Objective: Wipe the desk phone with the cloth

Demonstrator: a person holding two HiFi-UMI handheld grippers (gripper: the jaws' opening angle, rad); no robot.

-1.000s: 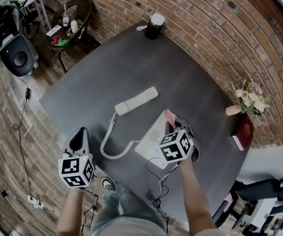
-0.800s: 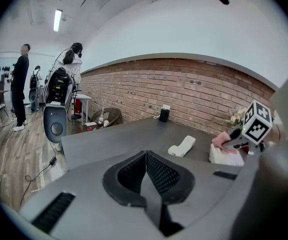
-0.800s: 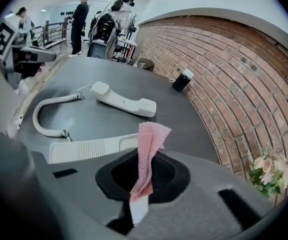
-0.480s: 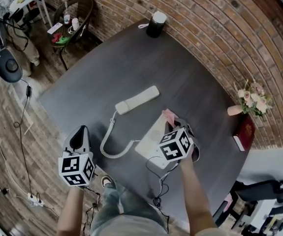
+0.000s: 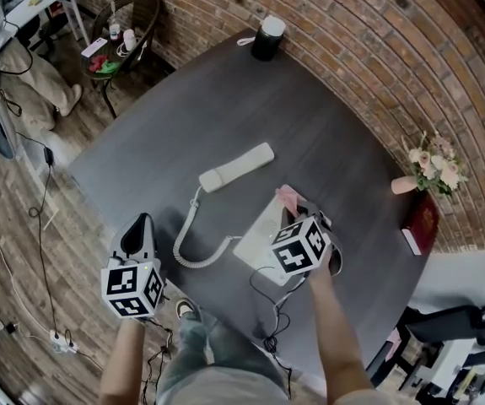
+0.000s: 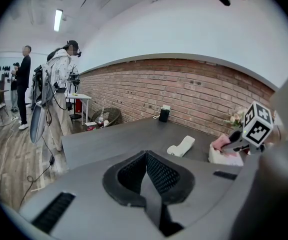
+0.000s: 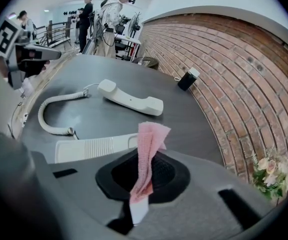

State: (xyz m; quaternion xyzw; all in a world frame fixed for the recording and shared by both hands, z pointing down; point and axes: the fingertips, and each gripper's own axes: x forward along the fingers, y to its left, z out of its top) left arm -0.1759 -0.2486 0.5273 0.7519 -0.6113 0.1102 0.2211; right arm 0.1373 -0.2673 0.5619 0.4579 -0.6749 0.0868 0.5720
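The white desk phone base lies on the dark table, with its handset off and lying farther back, joined by a coiled cord. My right gripper hovers over the base's far right end, shut on a pink cloth. In the right gripper view the cloth stands up between the jaws above the base, and the handset lies beyond. My left gripper is at the table's near left edge, shut and empty.
A black cylinder speaker stands at the table's far end. A flower vase and a red book sit at the right edge by the brick wall. People stand off to the left, near a small round table.
Both grippers, the cloth and the phone stay where they were. Only the view shifts slightly, and a person has come into sight at the far left.
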